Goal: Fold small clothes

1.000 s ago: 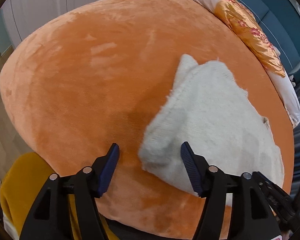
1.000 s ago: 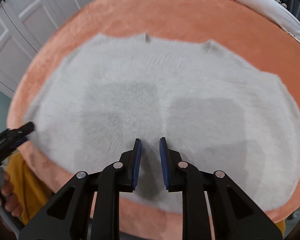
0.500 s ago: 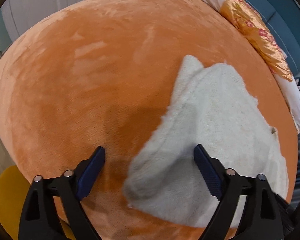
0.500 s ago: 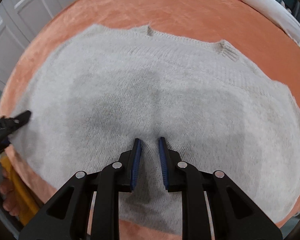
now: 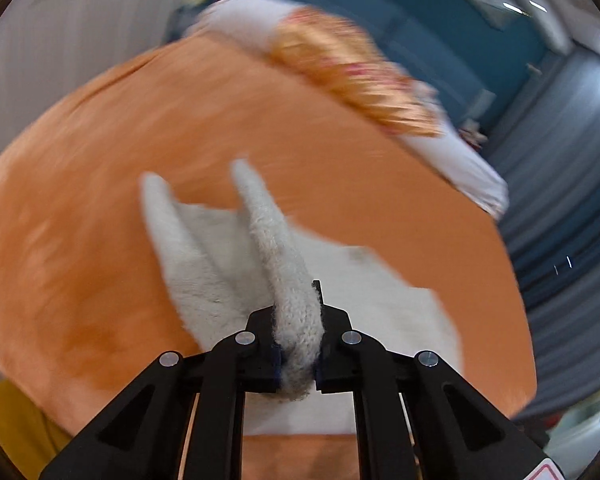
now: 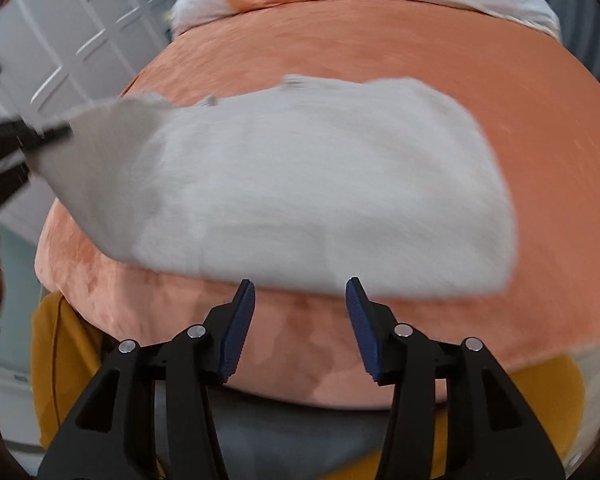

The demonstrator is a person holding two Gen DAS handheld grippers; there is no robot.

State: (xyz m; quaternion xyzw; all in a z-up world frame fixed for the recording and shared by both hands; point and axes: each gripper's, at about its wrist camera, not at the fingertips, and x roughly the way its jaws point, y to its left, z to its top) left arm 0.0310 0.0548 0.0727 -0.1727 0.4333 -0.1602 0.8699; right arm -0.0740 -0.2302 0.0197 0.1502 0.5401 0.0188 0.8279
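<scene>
A small white knitted garment (image 6: 320, 184) lies on an orange plush blanket (image 6: 540, 160). My left gripper (image 5: 298, 344) is shut on the garment's left edge (image 5: 276, 256) and holds that edge lifted off the blanket. It also shows at the left of the right wrist view (image 6: 28, 140), with the raised corner of the garment in it. My right gripper (image 6: 300, 320) is open and empty, just off the garment's near edge, above bare blanket.
A white pillow with an orange-gold patterned cover (image 5: 352, 72) lies at the far end of the bed. White cupboard doors (image 6: 68, 40) stand to the left, a blue wall (image 5: 460, 32) beyond. Yellow fabric (image 6: 60, 360) hangs below the blanket's near edge.
My left gripper closed on the garment's left edge and lifted it. My right gripper opened and drew back from the middle of the garment to its near edge.
</scene>
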